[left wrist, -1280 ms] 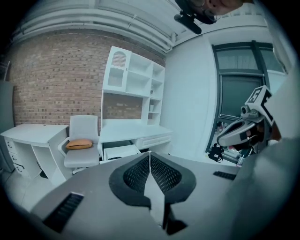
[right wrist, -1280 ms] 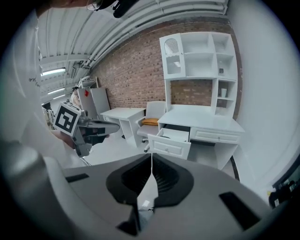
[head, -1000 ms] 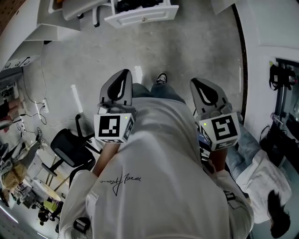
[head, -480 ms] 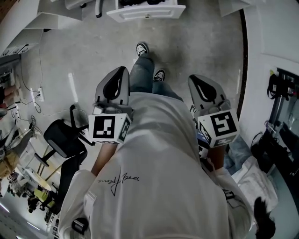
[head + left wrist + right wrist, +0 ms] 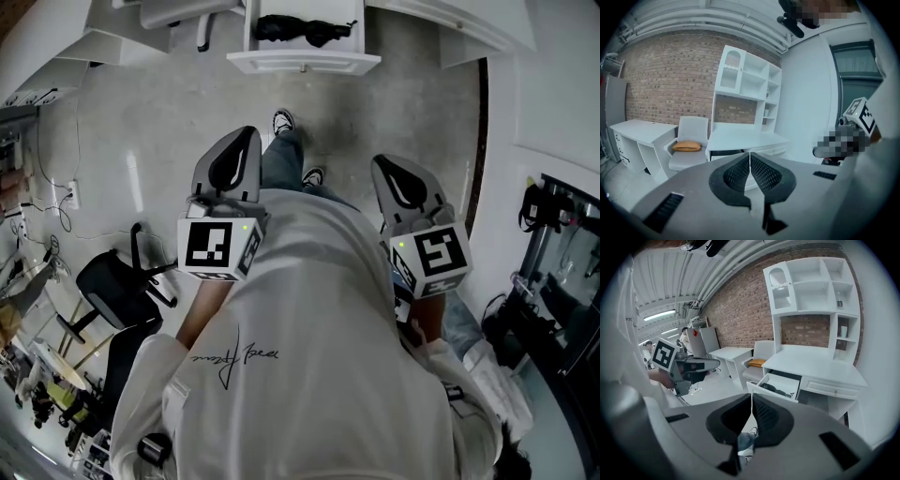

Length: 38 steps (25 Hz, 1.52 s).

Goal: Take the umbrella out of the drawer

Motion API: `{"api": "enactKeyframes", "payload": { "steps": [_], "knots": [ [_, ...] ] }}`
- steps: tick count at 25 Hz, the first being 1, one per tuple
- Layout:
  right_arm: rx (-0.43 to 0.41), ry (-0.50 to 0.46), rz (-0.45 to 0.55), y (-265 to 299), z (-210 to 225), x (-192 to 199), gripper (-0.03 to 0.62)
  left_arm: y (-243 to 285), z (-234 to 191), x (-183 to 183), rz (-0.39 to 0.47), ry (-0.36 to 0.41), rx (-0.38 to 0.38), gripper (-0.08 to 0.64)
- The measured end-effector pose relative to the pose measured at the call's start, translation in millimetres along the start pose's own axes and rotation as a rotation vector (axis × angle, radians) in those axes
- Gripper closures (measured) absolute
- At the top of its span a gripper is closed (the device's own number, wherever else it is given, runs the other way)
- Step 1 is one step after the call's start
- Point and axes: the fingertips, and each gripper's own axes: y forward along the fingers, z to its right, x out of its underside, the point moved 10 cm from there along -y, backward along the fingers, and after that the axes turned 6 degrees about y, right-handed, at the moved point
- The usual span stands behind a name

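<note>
Jaws pressed together, nothing between them, on left gripper and right gripper alike. Both 2 held side by side in front of white shirt, aimed toward white desk, well apart from it. Drawer standing open; dark folded object lying across inside, probably the umbrella, untouched. White chair with orange cushion just beside desk.
</note>
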Motion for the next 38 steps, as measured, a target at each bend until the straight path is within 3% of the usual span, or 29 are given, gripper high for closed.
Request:
{"api": "enactKeyframes", "payload": {
  "steps": [11,19,24,38],
  "knots": [
    [0.022,-0.001,0.007,64,16,-70,0.566,68,-64,-43,0.047,0.043,0.040,0.541],
    [0.065,-0.051,-0.004,108,24,-110,0.566,104,-111,-61,0.094,0.026,0.082,0.541],
    [0.088,-0.131,-0.055,133,20,-123,0.566,120,-132,-65,0.104,0.013,0.090,0.541],
    [0.050,-0.095,-0.100,161,32,-145,0.566,149,-152,-65,0.045,-0.022,0.113,0.541]
  ]
}}
